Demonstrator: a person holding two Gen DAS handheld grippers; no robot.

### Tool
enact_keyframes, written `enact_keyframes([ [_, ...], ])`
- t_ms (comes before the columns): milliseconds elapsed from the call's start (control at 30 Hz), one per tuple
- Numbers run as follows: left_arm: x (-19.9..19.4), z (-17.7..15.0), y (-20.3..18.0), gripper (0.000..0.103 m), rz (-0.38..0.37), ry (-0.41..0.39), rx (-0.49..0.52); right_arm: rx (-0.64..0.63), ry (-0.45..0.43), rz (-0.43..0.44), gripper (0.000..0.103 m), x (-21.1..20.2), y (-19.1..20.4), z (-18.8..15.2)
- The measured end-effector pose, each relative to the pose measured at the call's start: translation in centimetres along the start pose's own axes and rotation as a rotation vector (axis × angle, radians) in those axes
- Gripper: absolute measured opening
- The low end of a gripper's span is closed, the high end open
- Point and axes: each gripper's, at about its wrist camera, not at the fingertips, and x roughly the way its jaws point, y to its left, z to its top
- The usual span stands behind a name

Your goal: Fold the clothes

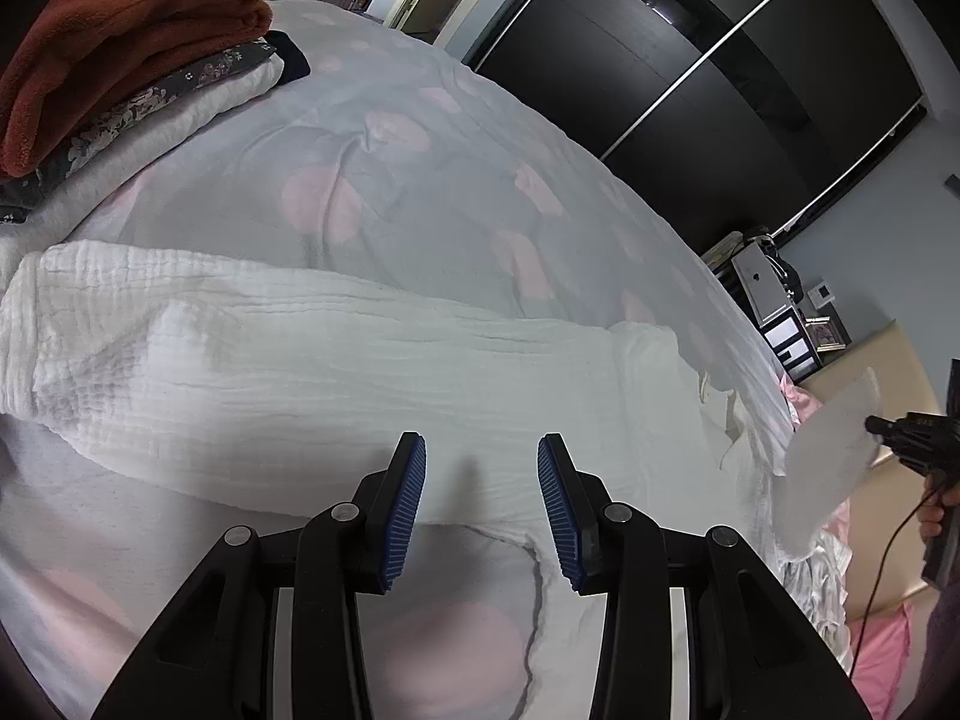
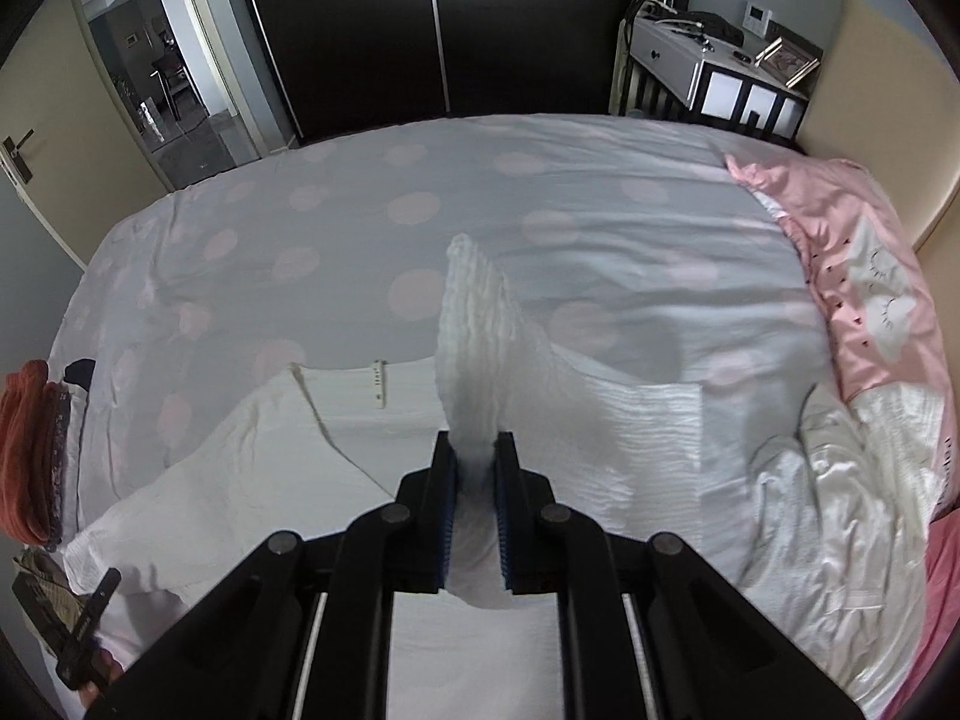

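Only the right wrist view shows the pink pillow (image 2: 864, 276), far right on the bed (image 2: 540, 180). Right hand-held gripper (image 2: 475, 462) is clenched on a lifted fold of the white garment (image 2: 636, 420). Left hand-held gripper (image 1: 482, 471) is wide apart, empty, over the garment.

crinkled white cloth
garment (image 2: 636, 420) matt, ribbed gauze; duvet (image 2: 480, 204) smooth cotton; fleece (image 1: 120, 36) fuzzy; pads (image 1: 408, 516) ridged rubber.

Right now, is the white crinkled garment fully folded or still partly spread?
Partly spread. The white garment lies open across the bed, while the right gripper holds one part raised; the left gripper is open above it.
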Motion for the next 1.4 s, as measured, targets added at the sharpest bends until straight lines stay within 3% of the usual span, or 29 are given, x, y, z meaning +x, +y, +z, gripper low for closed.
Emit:
enact_keyframes([
  [533, 0.1, 0.8, 0.7, 0.041, 0.019, -0.013, -0.018, 0.022, 0.160, 0.076, 0.015, 9.3, 2.7, -3.5],
  [667, -0.5, 1.0, 1.0, 0.041, 0.056, -0.037, -0.006, 0.053, 0.189, 0.114, 0.018, 9.5, 2.5, -4.2],
  [867, -1.7, 1.1, 2.2, 0.041, 0.069, -0.058, -0.051, 0.081, 0.171, 0.206, 0.036, 7.2, 1.5, -5.3],
  [967, -3.0, 1.1, 3.2, 0.041, 0.082, -0.080, -0.084, 0.089, 0.154, 0.233, 0.036, 5.5, 0.8, -6.2],
  [1133, -5.4, 1.1, 5.7, 0.041, 0.122, -0.120, -0.169, 0.062, 0.142, 0.292, 0.036, 2.9, -0.9, -11.0],
  [1400, -7.8, 2.5, 9.8, 0.041, 0.230, -0.199, -0.250, 0.035, 0.117, 0.409, 0.036, 1.1, -3.8, -22.2],
])
